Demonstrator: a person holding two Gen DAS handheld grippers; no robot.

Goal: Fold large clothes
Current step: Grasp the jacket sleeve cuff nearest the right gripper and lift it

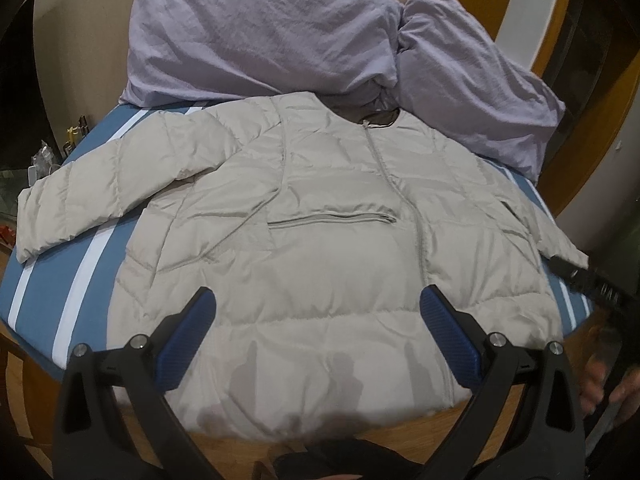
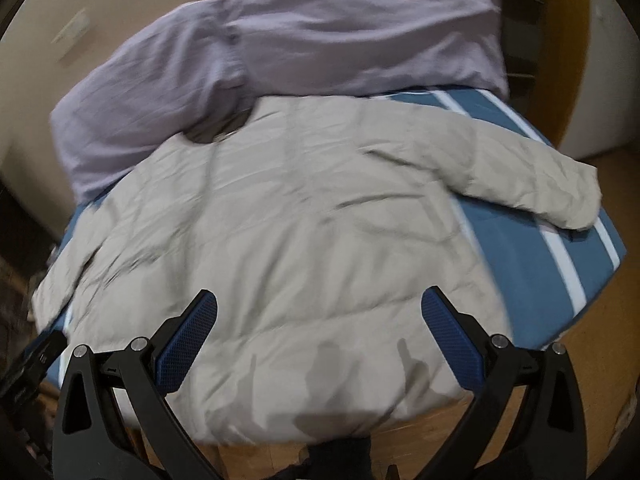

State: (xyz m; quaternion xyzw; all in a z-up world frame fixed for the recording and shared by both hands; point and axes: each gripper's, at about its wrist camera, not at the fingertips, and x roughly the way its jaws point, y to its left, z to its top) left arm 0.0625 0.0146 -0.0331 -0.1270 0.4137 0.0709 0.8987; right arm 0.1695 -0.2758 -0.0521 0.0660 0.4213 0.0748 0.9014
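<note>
A beige puffer jacket (image 1: 320, 216) lies front up and spread flat on the bed, its zip (image 1: 400, 192) running down the middle. One sleeve (image 1: 80, 196) reaches out to the left; the other sleeve (image 2: 540, 180) lies out to the right in the right wrist view. My left gripper (image 1: 318, 316) hovers open over the jacket's lower hem with nothing between its blue pads. My right gripper (image 2: 320, 316) is also open and empty above the hem of the jacket (image 2: 300, 220). That view is blurred.
The bed has a blue sheet with white stripes (image 1: 60, 288). Lavender pillows (image 1: 260, 36) are piled at the far end, touching the jacket's collar. Wooden floor (image 2: 600, 352) borders the bed. A hand (image 1: 600, 380) shows at the lower right.
</note>
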